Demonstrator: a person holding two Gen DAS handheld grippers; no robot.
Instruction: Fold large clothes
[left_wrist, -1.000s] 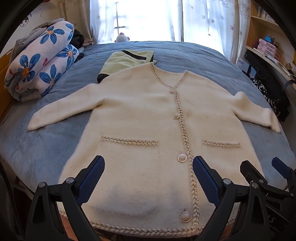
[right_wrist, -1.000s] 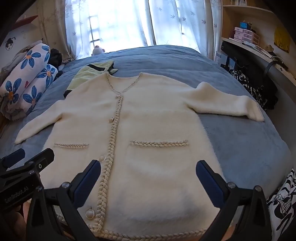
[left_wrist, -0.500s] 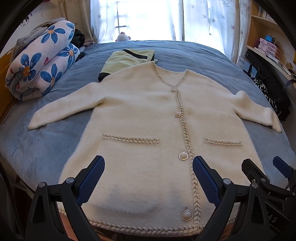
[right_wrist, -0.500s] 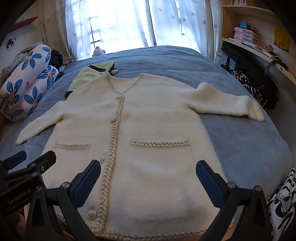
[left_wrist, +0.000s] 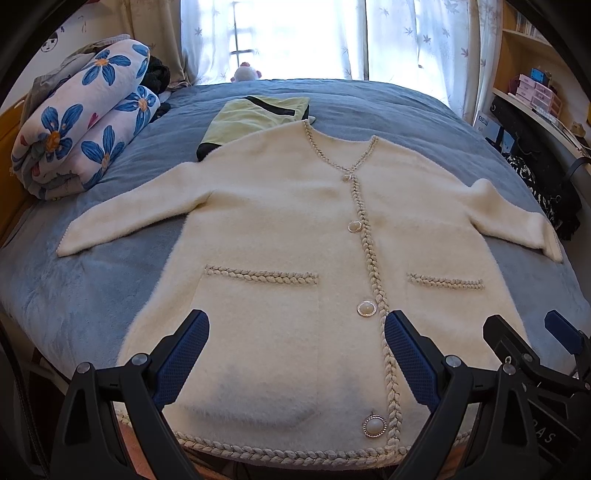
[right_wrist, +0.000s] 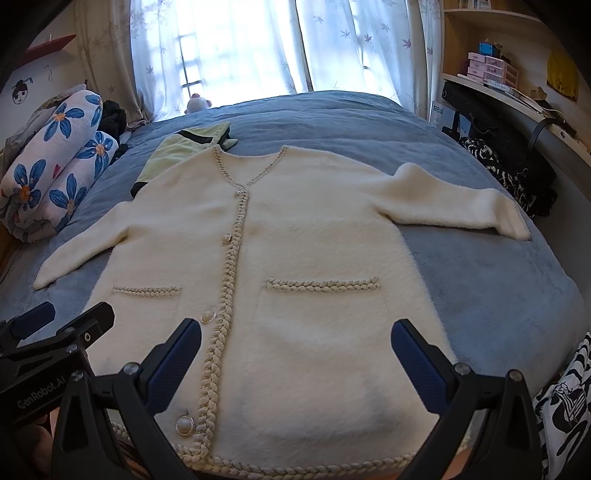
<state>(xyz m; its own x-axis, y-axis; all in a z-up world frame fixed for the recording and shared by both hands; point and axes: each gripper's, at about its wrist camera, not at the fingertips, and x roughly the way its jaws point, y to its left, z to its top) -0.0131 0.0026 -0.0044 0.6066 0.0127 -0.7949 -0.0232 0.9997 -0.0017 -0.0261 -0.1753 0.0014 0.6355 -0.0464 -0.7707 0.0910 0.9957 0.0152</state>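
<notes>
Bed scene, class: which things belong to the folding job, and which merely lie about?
Job:
fluffy cream cardigan with braided trim, spread flat
left gripper, open above its hem
right gripper, open above its hem

Lying about:
folded pale green garment with black trim
rolled blue-flowered white quilt
small plush toy
blue bedspread

Strong daylight comes through the window (left_wrist: 295, 40) behind the curtains (right_wrist: 332, 44) and is overexposed there. The room is dimmer. Both views bend at the edges, with dark corners.
</notes>
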